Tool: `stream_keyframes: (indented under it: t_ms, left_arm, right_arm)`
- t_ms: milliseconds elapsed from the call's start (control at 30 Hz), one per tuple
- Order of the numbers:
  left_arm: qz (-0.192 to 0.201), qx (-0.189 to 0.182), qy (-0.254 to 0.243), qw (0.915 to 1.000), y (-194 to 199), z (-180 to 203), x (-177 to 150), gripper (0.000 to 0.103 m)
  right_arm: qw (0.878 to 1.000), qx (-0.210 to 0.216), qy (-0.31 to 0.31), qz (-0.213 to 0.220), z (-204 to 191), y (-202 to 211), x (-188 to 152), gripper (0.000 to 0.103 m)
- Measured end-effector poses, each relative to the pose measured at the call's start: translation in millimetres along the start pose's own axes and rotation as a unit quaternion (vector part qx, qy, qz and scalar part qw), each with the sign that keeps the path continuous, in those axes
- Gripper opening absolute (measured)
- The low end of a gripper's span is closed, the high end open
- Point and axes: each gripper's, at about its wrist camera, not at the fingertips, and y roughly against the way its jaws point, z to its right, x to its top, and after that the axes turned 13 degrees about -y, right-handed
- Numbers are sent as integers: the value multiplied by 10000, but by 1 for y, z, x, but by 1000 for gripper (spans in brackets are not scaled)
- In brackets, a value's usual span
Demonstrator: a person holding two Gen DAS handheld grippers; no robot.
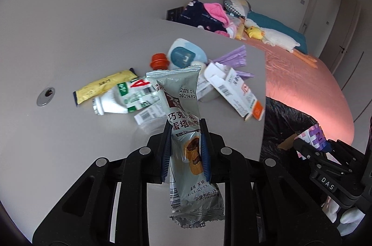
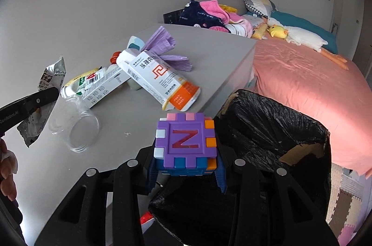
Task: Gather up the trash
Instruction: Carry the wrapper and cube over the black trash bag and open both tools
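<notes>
My left gripper (image 1: 184,148) is shut on a grey snack wrapper (image 1: 183,106) and holds it upright above the grey table (image 1: 69,141); the wrapper also shows in the right wrist view (image 2: 52,76). My right gripper (image 2: 186,167) is shut on a purple foam cube (image 2: 186,141) marked Z, at the table's edge beside a bin lined with a black bag (image 2: 267,141). On the table lie a white and orange medicine box (image 2: 160,81), a squeezed tube (image 1: 125,97), a yellow sachet (image 1: 104,85), a clear plastic cup (image 2: 74,127) and purple bags (image 2: 162,48).
A bed with a pink cover (image 2: 302,88) stands right of the table, with clothes (image 2: 209,13) and a plush duck (image 2: 290,34) on it. Foam floor mats (image 2: 348,204) lie right of the bin. A round hole (image 1: 46,96) sits in the tabletop at the left.
</notes>
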Motion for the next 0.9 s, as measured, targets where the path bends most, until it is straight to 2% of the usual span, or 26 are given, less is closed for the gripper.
stream_keyframes:
  t_ms: [300, 633, 767, 867, 900]
  left_arm:
    - [-118, -476, -448, 9978, -20, 64, 12, 22]
    - [-351, -1014, -874, 9904, -42, 124, 14, 22]
    - [-503, -1259, -979, 9859, -52, 145, 11, 22]
    - [-678, -1585, -1070, 9792, -62, 159, 7, 24]
    - [-794, -1766, -1181, 9739, -66, 167, 5, 32]
  right_arm:
    - [9991, -246, -351, 77, 47, 14, 0, 41]
    - [9953, -476, -807, 245, 94, 31, 3, 41]
    - [9933, -573, -965, 277, 110, 37, 4, 41]
    - [9912, -599, -1153, 254, 124, 41, 5, 41]
    - [9902, -590, -1241, 240, 129, 42, 6, 42]
